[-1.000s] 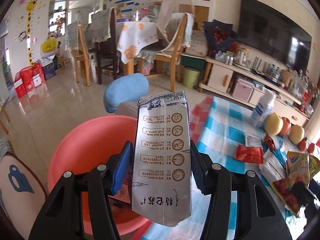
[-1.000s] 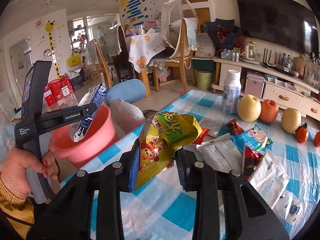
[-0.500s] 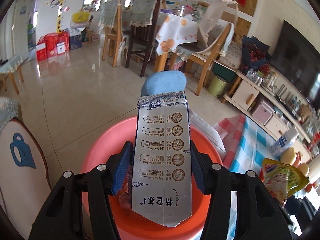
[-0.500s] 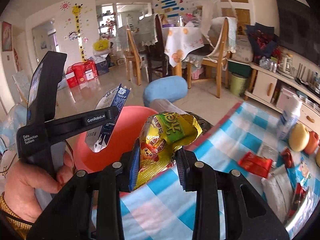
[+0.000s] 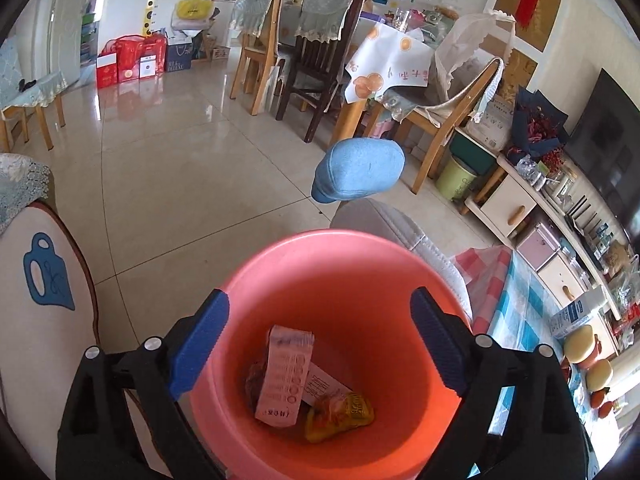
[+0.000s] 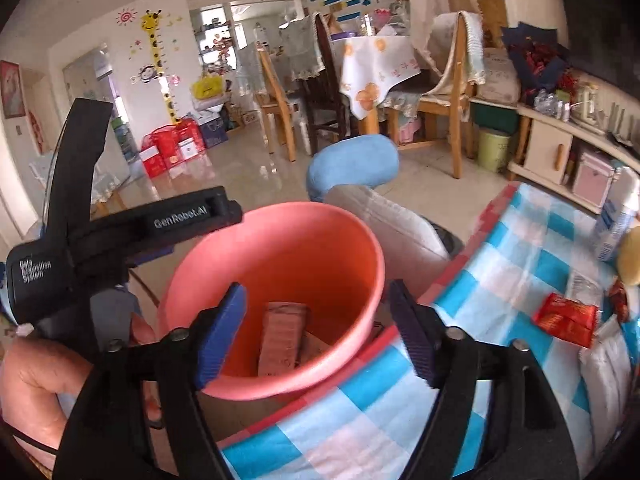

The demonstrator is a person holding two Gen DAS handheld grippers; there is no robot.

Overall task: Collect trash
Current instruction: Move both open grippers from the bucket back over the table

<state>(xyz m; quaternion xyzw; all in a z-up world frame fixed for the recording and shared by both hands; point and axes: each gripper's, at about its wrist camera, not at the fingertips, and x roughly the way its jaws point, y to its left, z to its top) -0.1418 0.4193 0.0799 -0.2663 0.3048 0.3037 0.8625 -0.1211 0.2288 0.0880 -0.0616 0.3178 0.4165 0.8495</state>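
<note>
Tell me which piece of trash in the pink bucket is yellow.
The crumpled snack bag at the bottom of the bucket; the carton beside it is pale and flat.

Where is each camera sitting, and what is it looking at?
Left wrist: sits on the left gripper, looks down into the pink bucket; its own open blue fingers show.
Right wrist: sits on the right gripper, faces the bucket and checked tablecloth; its open fingers, the left gripper and a hand show.
Shared: bucket, milk carton, blue cushion.
</note>
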